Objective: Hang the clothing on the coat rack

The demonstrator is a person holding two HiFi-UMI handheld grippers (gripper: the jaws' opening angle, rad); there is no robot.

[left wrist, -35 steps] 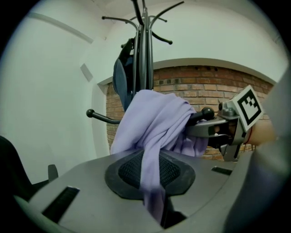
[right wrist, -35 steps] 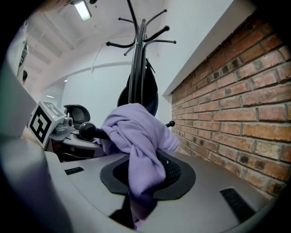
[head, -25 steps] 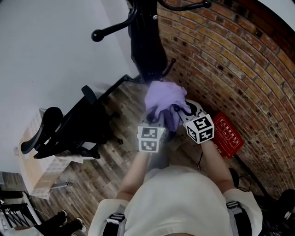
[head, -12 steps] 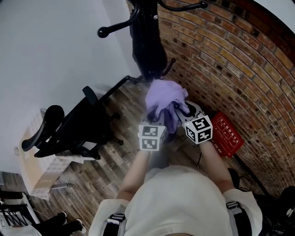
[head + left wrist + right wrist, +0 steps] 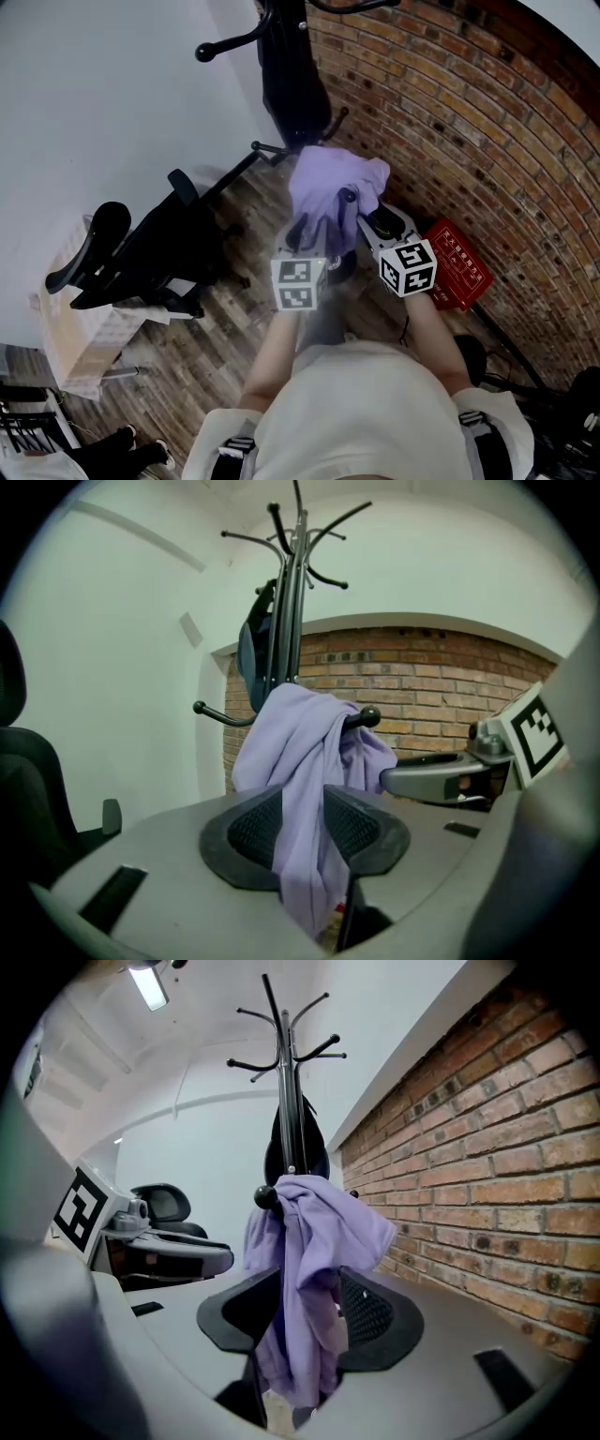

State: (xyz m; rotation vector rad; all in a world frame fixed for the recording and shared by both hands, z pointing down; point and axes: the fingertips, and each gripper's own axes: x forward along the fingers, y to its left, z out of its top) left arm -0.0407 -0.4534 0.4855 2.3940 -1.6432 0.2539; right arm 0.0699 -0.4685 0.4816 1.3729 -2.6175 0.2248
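- Clothing (image 5: 330,192): lilac garment, draped over a low ball-tipped peg (image 5: 361,717) of the coat rack (image 5: 291,84). Bunched on top of the peg, remainder hangs down on both sides.
- Coat rack: black, upright, in the corner betw. the white wall (image 5: 112,103) and the brick wall (image 5: 469,122). A dark item (image 5: 251,653) hangs higher up on the pole.
- L gripper (image 5: 309,230): jaws pressed in on a hanging fold of the clothing. Fabric fills the gap and the pads (image 5: 253,827) touch it on both sides.
- R gripper (image 5: 361,211): jaws spread wide, having just been opening. Clothing hangs betw. the pads (image 5: 370,1312), loose, not squeezed.
- Position: both grippers side by side, pointed at the rack approx. level, tips just below the peg. Each gripper shows at the edge of the other's view.
- Surroundings: office chair (image 5: 141,253) to the left of the rack on the wood plank floor (image 5: 216,347). Red flat item (image 5: 457,265) lies on the floor against the brick wall.
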